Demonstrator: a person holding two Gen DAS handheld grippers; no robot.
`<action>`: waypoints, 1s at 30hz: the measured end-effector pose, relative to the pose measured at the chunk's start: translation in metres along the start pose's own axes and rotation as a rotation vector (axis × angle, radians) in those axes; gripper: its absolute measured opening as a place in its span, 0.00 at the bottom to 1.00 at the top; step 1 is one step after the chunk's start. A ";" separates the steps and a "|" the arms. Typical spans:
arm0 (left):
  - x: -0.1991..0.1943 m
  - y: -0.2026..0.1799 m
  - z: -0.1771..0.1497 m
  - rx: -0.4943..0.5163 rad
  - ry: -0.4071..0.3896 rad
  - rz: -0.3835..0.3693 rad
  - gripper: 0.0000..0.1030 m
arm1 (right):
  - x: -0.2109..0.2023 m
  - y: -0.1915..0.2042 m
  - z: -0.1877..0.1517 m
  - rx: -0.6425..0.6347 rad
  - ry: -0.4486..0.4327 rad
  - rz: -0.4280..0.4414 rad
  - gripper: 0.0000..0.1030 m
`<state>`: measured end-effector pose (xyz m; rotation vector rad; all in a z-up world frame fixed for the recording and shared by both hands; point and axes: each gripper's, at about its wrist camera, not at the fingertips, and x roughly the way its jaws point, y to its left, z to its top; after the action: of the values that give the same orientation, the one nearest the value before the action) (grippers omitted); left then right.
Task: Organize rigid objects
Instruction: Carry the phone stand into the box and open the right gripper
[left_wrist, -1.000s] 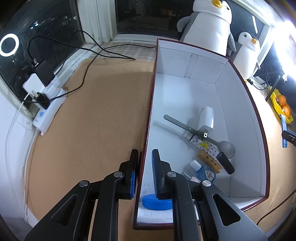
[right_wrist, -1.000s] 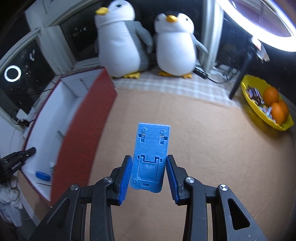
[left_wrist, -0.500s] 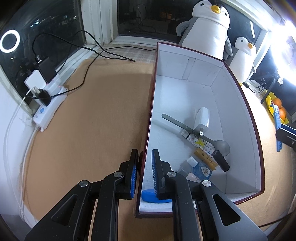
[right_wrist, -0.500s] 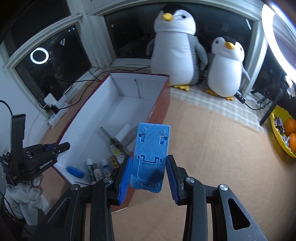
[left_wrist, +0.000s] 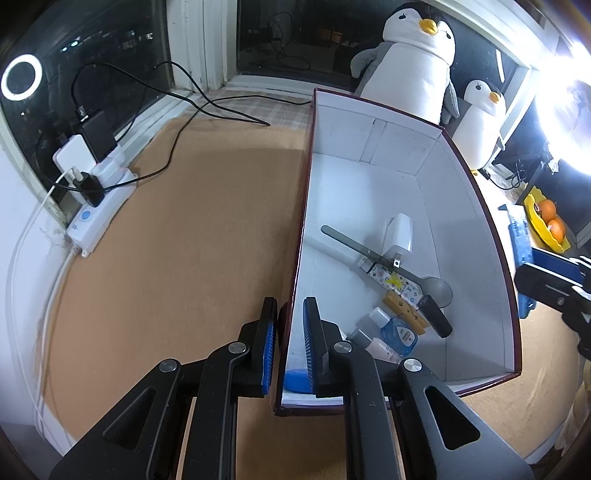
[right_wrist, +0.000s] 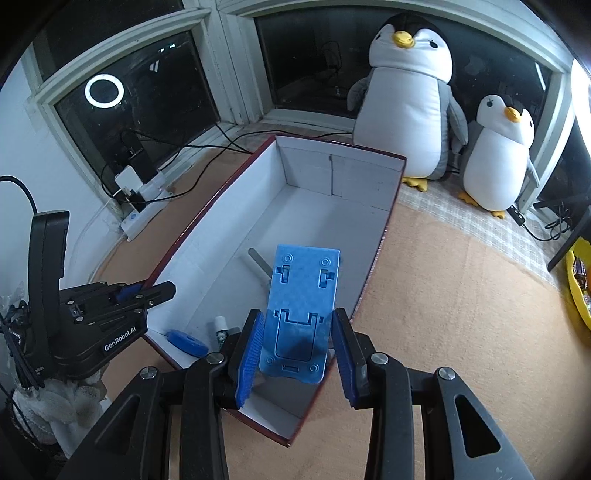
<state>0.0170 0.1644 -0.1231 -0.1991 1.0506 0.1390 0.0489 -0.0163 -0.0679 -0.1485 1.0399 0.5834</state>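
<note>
Your right gripper (right_wrist: 298, 345) has the blue phone stand (right_wrist: 302, 309) clamped by its lower edges between both pads, the plate sticking up past the fingertips and hanging over the near end of the red-walled box (right_wrist: 380, 236). Your left gripper (left_wrist: 286, 345) is nearly closed on the box's long wall, one finger outside and one inside — steadying it, by the look of it.

Much of the sorting looks done: beyond your left fingertips the box floor holds a white charger (left_wrist: 399, 236), a metal spoon (left_wrist: 384, 260), a wooden clothespin (left_wrist: 405, 314), small bottles (left_wrist: 384, 328) and a blue disc (left_wrist: 295, 380). The stand is the piece left to drop in.

Only the left view shows those contents clearly; the right view hides most behind the stand. Whether anything else waits outside the box, neither view really settles.
</note>
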 end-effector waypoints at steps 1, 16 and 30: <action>0.000 0.000 0.000 -0.001 -0.001 -0.001 0.11 | 0.002 0.002 0.000 0.000 0.002 0.003 0.33; -0.001 0.001 -0.001 -0.003 -0.002 -0.005 0.11 | 0.029 0.012 0.005 0.006 0.035 0.009 0.33; -0.001 0.002 -0.001 -0.004 -0.001 -0.005 0.11 | 0.050 0.020 0.007 -0.021 0.064 -0.001 0.34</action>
<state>0.0147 0.1657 -0.1227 -0.2050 1.0494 0.1366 0.0629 0.0224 -0.1039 -0.1867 1.0960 0.5922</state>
